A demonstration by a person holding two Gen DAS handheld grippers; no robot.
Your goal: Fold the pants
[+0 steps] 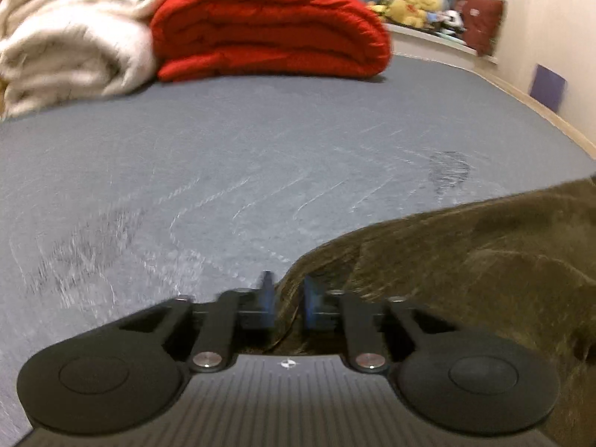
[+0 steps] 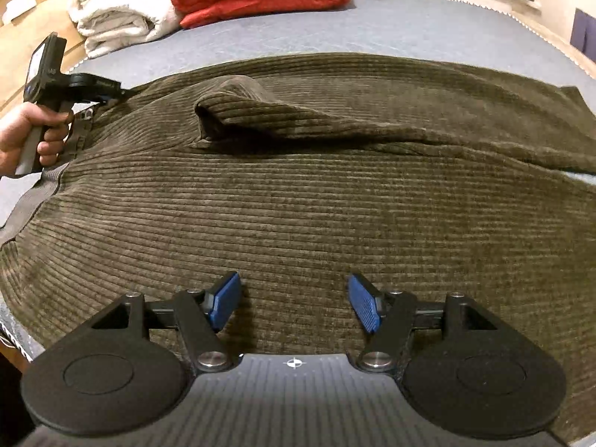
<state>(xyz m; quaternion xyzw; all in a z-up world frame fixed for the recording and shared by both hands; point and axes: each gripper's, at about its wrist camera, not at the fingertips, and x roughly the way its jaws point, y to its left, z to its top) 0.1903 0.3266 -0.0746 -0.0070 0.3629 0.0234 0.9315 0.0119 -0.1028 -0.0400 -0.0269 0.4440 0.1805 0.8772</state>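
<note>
Between left fingers (image 1: pixel 269 300): pants (image 1: pixel 465 260), seemingly.

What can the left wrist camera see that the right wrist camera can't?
Only the left wrist view shows the left gripper up close, shut on an edge of the pants, plus yellow plush toys far back. Only the right wrist view shows the pants spread wide with a raised fold, the open right gripper over them, and the person's hand. Both show the red blanket, the white blanket and the grey bed.
</note>
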